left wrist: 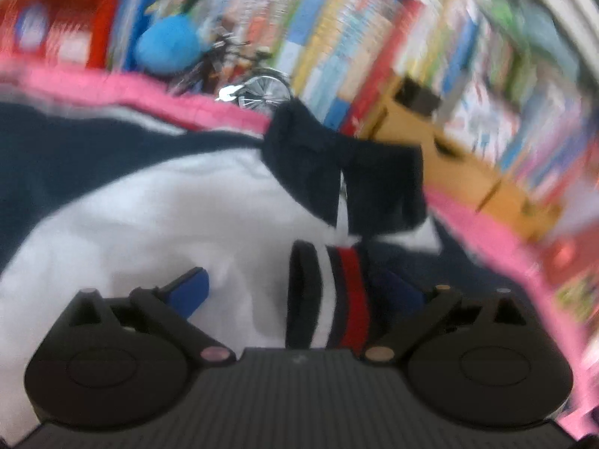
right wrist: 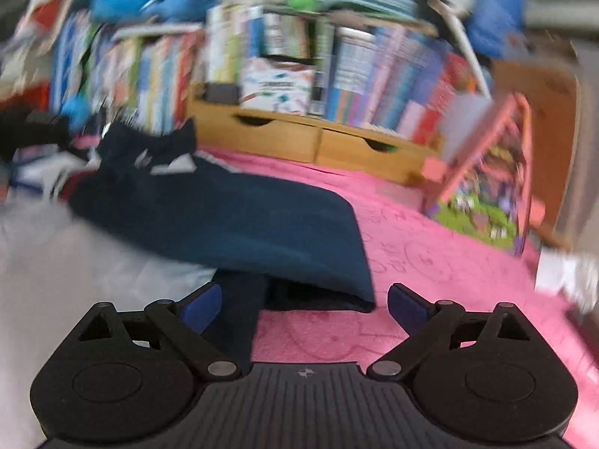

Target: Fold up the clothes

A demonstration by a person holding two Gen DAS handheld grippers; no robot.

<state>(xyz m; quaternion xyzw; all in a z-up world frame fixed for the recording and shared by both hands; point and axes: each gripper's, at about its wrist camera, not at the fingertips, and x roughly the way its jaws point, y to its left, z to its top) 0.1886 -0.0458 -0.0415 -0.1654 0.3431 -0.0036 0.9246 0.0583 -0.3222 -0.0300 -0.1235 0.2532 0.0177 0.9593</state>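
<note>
Both my left gripper (left wrist: 299,292) and right gripper (right wrist: 303,301) stand apart, empty; the navy-and-white shirt (left wrist: 149,217) lies only partly folded.

Counted one white-and-navy shirt (left wrist: 157,202), one pink cover (right wrist: 430,232), two wooden drawers (right wrist: 318,138), one toy bicycle (left wrist: 258,86), one blue plush (left wrist: 168,46).

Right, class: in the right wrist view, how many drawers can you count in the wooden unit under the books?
2: the left drawer and the right drawer sit side by side behind the pink blanket. Blur and clutter may hide more.
</note>
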